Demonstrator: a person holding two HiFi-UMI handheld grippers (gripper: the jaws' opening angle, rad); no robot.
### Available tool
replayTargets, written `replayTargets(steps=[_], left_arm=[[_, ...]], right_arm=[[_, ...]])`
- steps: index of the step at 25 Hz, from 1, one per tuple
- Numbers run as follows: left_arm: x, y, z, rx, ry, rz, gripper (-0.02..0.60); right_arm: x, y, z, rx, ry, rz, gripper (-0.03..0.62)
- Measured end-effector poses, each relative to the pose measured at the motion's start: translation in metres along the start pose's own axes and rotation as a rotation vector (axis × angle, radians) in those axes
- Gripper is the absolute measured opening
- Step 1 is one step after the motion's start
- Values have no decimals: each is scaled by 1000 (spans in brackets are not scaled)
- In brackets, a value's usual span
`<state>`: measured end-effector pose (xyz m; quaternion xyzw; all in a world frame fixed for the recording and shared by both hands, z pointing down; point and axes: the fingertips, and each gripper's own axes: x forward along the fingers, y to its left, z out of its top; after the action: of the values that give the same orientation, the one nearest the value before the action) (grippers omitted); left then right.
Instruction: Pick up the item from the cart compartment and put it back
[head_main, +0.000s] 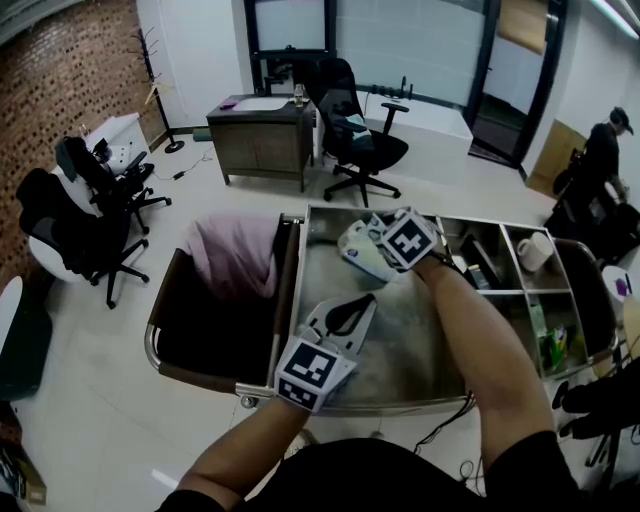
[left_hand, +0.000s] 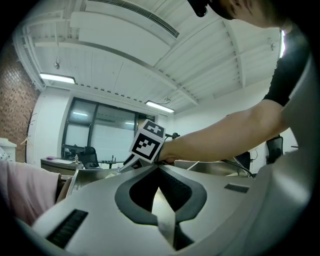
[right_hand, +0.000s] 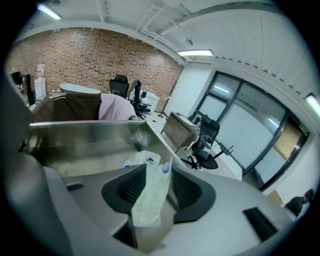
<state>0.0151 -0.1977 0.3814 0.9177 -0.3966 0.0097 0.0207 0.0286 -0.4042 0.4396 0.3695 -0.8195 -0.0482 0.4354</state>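
Head view showed the steel cart (head_main: 400, 335) with the right gripper (head_main: 352, 248) over the far end of its large open compartment. The left gripper (head_main: 360, 304) hung nearer, jaws together on nothing. The right jaws stood apart, with the thin white packet (right_hand: 150, 192) upright between the pads and apparently unclamped; to finish the put-back well, hold them wide and draw straight away, so neither pad drags the packet out.

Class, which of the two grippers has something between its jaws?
The right gripper: a pale packet stands between its jaws. Nothing is between those of the left gripper.
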Motion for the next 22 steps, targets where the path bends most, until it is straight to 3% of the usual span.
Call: replayTargets(steps=[5,8,10,13,22], left_arm=[[1,1,0,0,2,2,0],[0,2,-1,0,4,4,0],[0,2,-1,1,5,6,0],[0,2,-1,1,7,6,0],[0,2,-2,2,12,7,0]], right_arm=[[-14,-5,8,-5,-38,-23,183],[-29,-2,25,21,-126,-14,178],[-38,3,31,65,-186,11,135],[-46,8,26,151,-232,34,6],[-63,13,18,264,-278,86,8]])
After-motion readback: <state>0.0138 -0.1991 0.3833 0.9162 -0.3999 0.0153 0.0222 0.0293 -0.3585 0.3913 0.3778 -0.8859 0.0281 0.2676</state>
